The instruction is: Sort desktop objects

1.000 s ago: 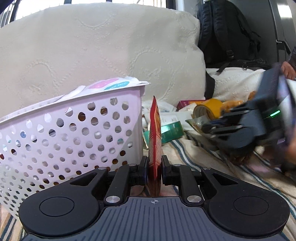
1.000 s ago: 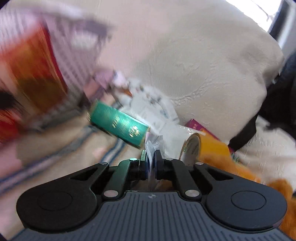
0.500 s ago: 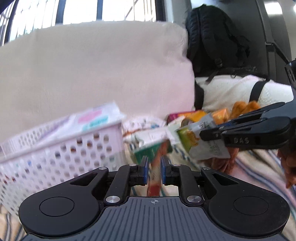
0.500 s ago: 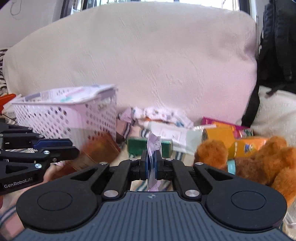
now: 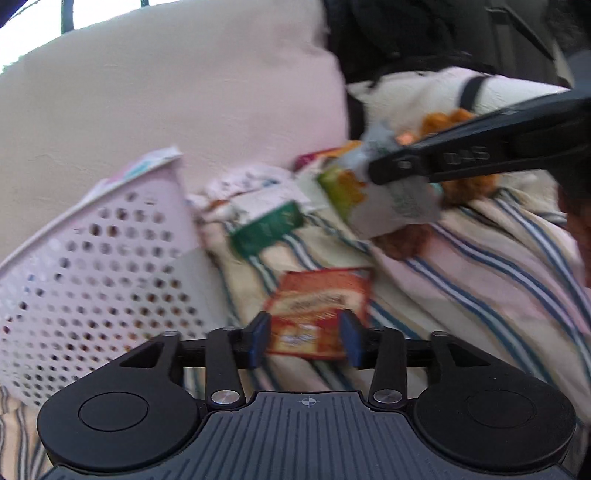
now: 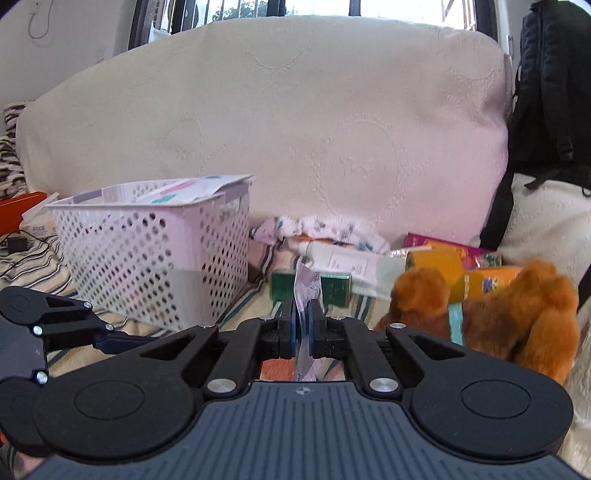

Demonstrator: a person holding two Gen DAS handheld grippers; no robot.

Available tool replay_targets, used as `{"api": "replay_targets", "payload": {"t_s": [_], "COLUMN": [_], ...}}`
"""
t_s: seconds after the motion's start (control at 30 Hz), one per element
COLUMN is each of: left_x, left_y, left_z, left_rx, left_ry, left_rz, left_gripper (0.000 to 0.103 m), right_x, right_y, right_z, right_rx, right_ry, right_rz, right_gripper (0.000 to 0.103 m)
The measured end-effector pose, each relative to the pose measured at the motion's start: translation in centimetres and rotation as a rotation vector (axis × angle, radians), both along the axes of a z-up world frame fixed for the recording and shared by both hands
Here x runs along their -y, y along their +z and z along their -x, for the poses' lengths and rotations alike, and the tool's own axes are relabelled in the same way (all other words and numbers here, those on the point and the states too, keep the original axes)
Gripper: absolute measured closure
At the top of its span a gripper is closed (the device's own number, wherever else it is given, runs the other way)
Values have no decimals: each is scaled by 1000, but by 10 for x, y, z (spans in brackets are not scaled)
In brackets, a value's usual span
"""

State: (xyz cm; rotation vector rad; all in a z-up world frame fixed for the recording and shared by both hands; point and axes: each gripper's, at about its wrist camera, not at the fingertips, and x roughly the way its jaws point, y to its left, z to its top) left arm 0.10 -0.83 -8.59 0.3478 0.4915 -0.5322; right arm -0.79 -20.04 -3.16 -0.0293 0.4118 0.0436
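From my feed it's a bed with a striped sheet (image 5: 480,266), cream with blue and pink lines. A big cream embossed cushion (image 6: 295,129) stands across the back. Behind it, a barred window (image 6: 236,9) lets in bright daylight. A black backpack (image 6: 550,92) hangs on the right, and the wall (image 6: 74,33) at left is pale.

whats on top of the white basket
A flat white packet with pink and teal marks lies across the rim of the white basket. What lies deeper inside is hidden by the perforated walls and the packet.
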Motion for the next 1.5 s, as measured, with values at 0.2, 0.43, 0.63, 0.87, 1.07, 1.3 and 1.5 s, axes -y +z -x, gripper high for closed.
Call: {"api": "replay_targets", "payload": {"t_s": [0.2, 0.43, 0.63, 0.87, 1.07, 1.3, 1.5], "left_x": [36, 46, 37, 33, 28, 18, 18], "left_y": [-11, -32, -34, -17, 21, 41, 3], "left_z": [2, -40, -76, -68, -53, -46, -8], "left_rx": [60, 16, -60, 8, 118, 115, 113], "left_ry": [-33, -4, 1, -4, 10, 21, -89], "left_rz": [-153, -253, -142, -82, -30, -16, -206], "left_gripper": [20, 10, 81, 96, 103, 97, 21], "right_x": [4, 10, 13, 17, 16, 13, 9], "right_y": [-7, -9, -13, -11, 4, 20, 12], "right_z": [0, -2, -8, -7, -3, 8, 17], "right_rx": [-7, 10, 11, 28, 68, 96, 89], "right_ry": [-6, -12, -19, -22, -20, -15, -6], "right_rz": [-9, -46, -56, -67, -57, -45, -51], "right_gripper": [97, 96, 96, 96, 96, 96, 96]}}
